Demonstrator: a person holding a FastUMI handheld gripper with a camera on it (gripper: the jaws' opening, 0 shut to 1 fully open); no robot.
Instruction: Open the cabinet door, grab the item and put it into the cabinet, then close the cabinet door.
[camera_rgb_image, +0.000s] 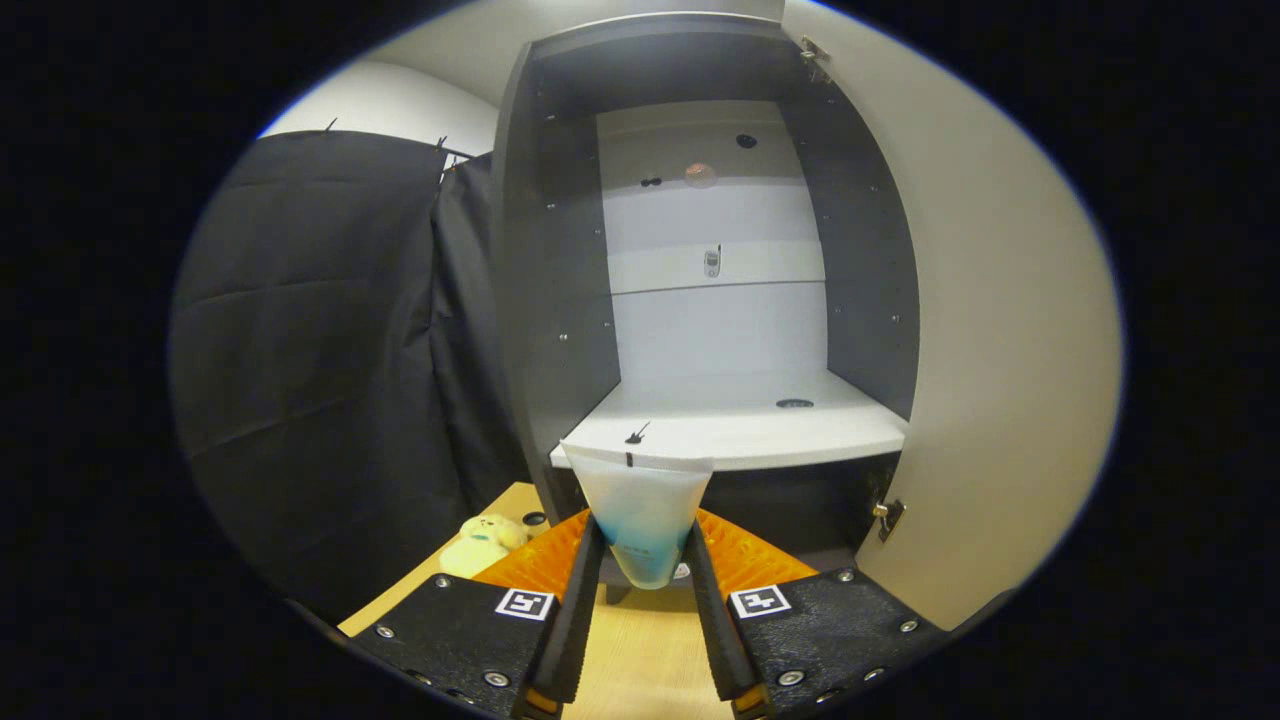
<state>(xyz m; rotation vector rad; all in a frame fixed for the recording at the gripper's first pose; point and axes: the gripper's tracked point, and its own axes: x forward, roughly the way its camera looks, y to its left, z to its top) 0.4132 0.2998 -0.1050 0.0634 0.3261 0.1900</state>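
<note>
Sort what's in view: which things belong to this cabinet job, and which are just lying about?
Job:
- hand-held gripper, shut on the cup
- cup, translucent, held between the fingers
- cabinet, with its shelf just ahead of the cup
- door, swung open beside the shelf

Lying about:
- plush toy on the table

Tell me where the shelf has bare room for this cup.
The gripper is shut on the cup. The white shelf is bare from its front edge to the back wall, between the dark side walls, except a small dark disc at right.
</note>
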